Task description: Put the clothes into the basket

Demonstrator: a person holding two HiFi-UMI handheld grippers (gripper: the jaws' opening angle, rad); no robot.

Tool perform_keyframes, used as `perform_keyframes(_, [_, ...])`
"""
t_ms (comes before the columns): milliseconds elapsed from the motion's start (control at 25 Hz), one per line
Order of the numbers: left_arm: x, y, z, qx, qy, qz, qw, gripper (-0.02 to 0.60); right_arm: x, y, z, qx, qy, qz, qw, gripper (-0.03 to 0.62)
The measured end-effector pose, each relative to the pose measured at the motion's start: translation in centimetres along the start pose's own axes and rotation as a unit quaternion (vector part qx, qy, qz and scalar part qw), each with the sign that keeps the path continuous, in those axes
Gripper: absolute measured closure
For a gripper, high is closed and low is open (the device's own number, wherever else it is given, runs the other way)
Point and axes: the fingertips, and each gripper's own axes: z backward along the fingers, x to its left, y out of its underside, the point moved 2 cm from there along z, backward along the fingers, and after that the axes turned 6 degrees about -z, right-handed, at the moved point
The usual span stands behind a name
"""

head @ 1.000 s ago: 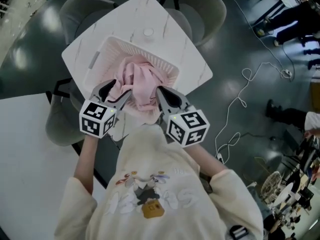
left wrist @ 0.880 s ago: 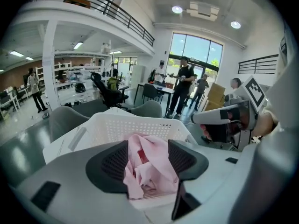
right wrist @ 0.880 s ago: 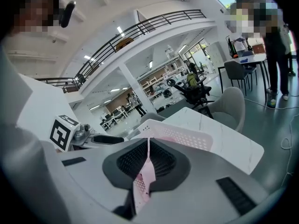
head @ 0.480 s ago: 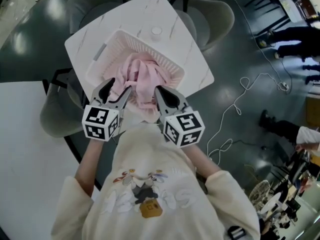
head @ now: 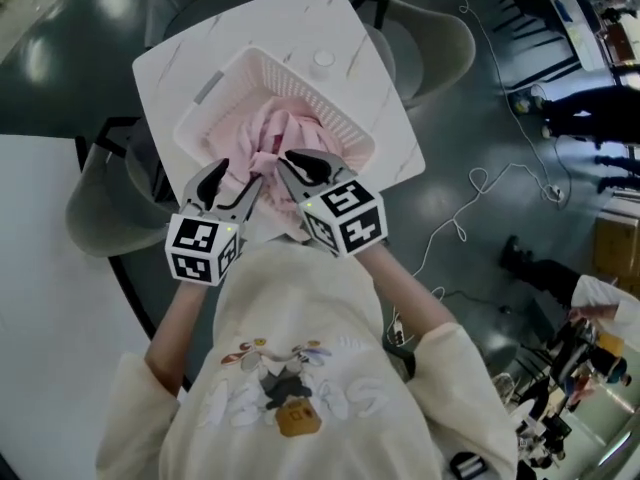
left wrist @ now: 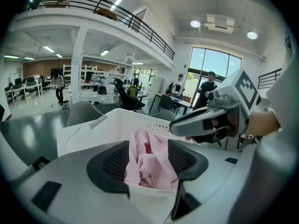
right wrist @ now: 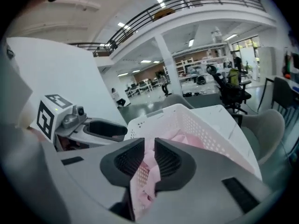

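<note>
Pink clothes lie in the basket, long axis near to far, near end over the near rim, where my left gripper, half-open, clamps a thick wad and my right gripper, jaws just opening slightly, pinches a fold.

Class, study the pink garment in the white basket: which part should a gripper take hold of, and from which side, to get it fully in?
Take the pink garment by the loose bunched fold hanging over the basket's near rim, coming from the person's side and above. That fold stands proud, while the rest lies heaped behind the walls; lifting it forward should likely carry it in.
</note>
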Motion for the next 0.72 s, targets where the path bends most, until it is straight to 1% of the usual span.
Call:
perform_keyframes(80, [0.3,0.5,0.2,0.002,-0.006,0.010,0.9999,0.316,0.3,0.7,-2.3,0.061,-0.024,0.036,0.997,0.463])
perform_keyframes(120, [0.5,0.7,0.4,0.002,-0.009,0.017,0.9998,0.316,0.2,1.3,-3.5,0.090,-0.030,0.049,0.994,0.443])
perform_keyframes(200, [0.9,1.2,0.9,-0.001,-0.022,0.036,0.9991,0.316,-0.5,2.6,-5.7,0.141,-0.024,0.068,0.987,0.442])
perform_keyframes(320, [1.4,1.8,1.5,-0.008,-0.038,0.054,0.9978,0.316,-2.3,4.4,-8.8,0.195,0.011,0.068,0.978,0.442])
perform_keyframes(400, [1.6,2.3,1.9,-0.010,-0.041,0.059,0.9974,0.316,-3.2,5.1,-10.8,0.203,0.024,0.060,0.977,0.442])
perform_keyframes(560, [2.1,2.8,2.6,-0.010,-0.054,0.072,0.9959,0.316,-3.7,4.8,-14.5,0.184,0.011,0.044,0.982,0.442])
perform_keyframes(720, [2.2,3.3,3.0,-0.009,-0.059,0.080,0.9950,0.316,-3.8,4.1,-15.1,0.166,0.014,0.035,0.985,0.442])
